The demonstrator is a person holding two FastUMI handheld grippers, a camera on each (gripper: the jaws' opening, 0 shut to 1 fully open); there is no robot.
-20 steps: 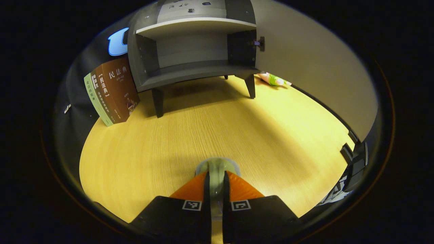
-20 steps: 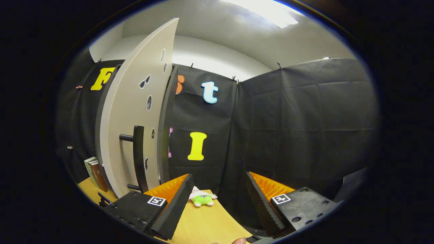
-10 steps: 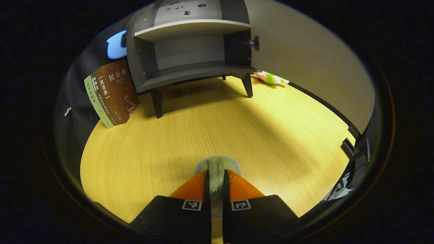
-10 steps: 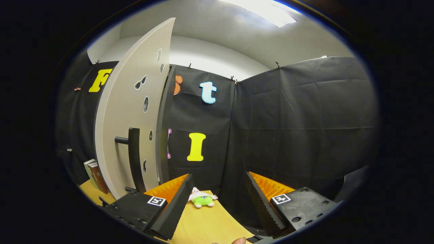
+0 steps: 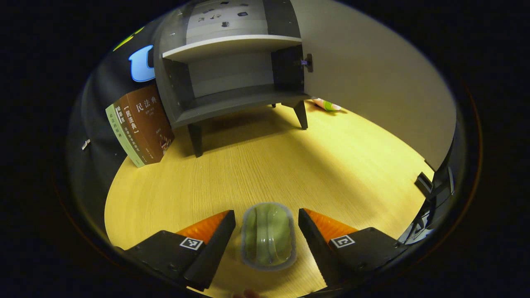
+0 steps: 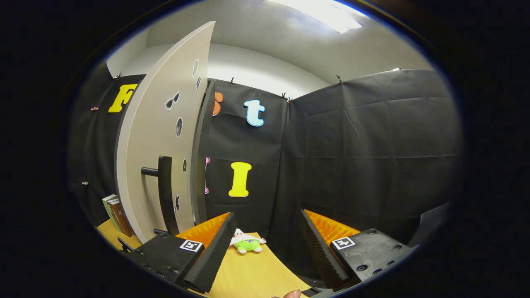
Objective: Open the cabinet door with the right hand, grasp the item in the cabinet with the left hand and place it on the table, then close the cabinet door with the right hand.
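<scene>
With the green packaged item [image 5: 268,236] lying on the surface [image 5: 256,165] between the left gripper's [image 5: 267,231] parted fingers, placement looks done; the right gripper [image 6: 265,244], fingers apart, has yet to close the open cabinet door [image 6: 161,136].

From my seat the worktop [image 5: 265,165] reads as pale wood with fine straight grain and a smooth, faintly shiny finish. The cabinet [image 5: 232,89] looks like matt grey board, and its open door [image 6: 165,136] is a smooth, flat panel with a dark matt bar handle [image 6: 165,194]. The item [image 5: 269,236] looks like clear glossy plastic over something green. The books [image 5: 140,124] have slightly glossy paper covers. The toy [image 6: 247,242] looks like soft plush cloth.
</scene>
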